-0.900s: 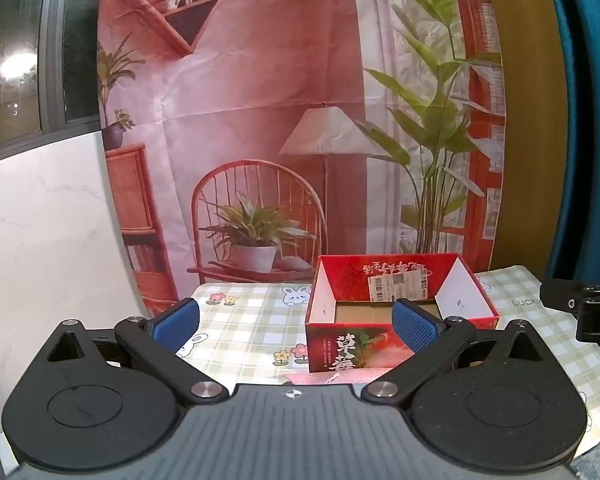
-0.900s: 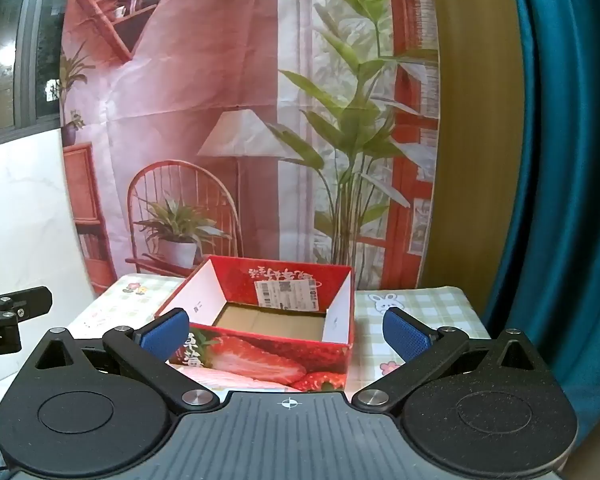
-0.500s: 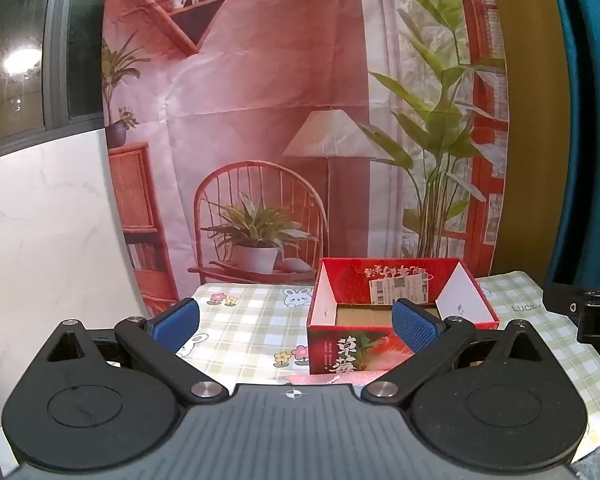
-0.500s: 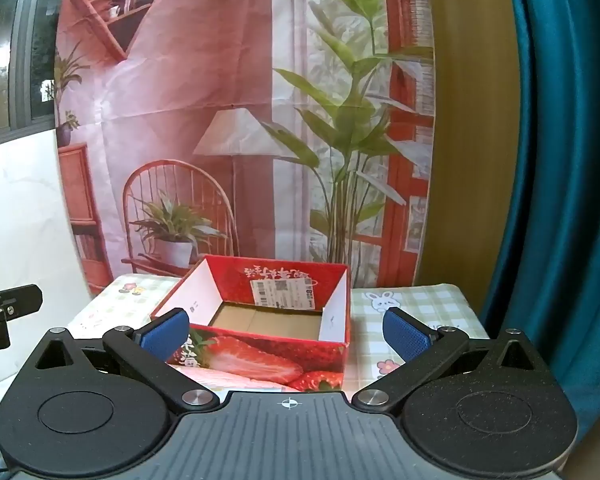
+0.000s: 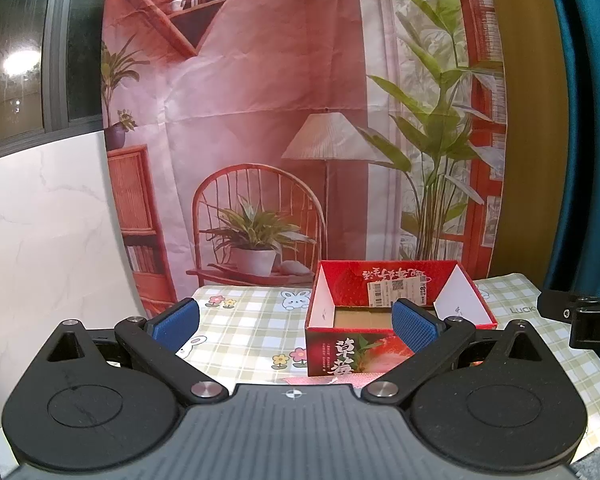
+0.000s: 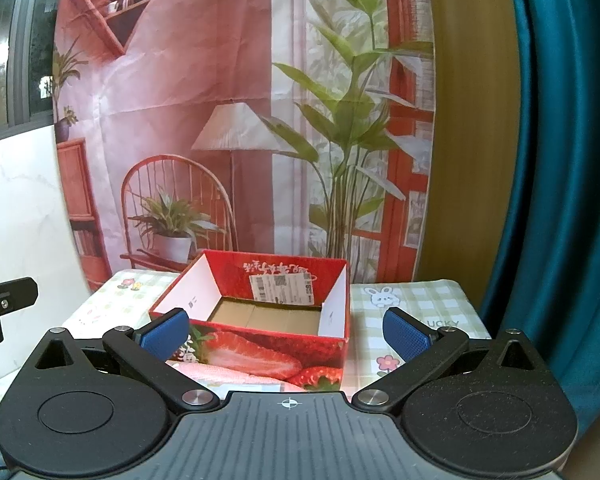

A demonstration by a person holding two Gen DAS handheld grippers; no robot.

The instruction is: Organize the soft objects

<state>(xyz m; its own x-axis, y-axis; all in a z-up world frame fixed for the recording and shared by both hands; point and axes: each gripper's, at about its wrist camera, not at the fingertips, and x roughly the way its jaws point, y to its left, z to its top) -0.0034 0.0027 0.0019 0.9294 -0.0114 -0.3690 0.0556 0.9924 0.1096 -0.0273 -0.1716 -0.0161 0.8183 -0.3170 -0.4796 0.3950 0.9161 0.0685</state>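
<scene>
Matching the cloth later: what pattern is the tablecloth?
Green-and-white checks with bunnies and flowers on the tablecloth, clearest from the left wrist.

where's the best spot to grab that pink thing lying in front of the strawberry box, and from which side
Only a strip of the pink thing shows, lying flat on the checked cloth against the front wall of the strawberry box. Probably take its near edge, from above and the near side, since the box blocks the far side. Both the right gripper and left gripper are open and empty.

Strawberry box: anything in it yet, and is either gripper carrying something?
Nothing looks done: the strawberry box shows only bare cardboard floor. Nothing is in hand; the left gripper and right gripper are both open and empty. A pink soft item lies in front of the box, yet to be picked up.
</scene>
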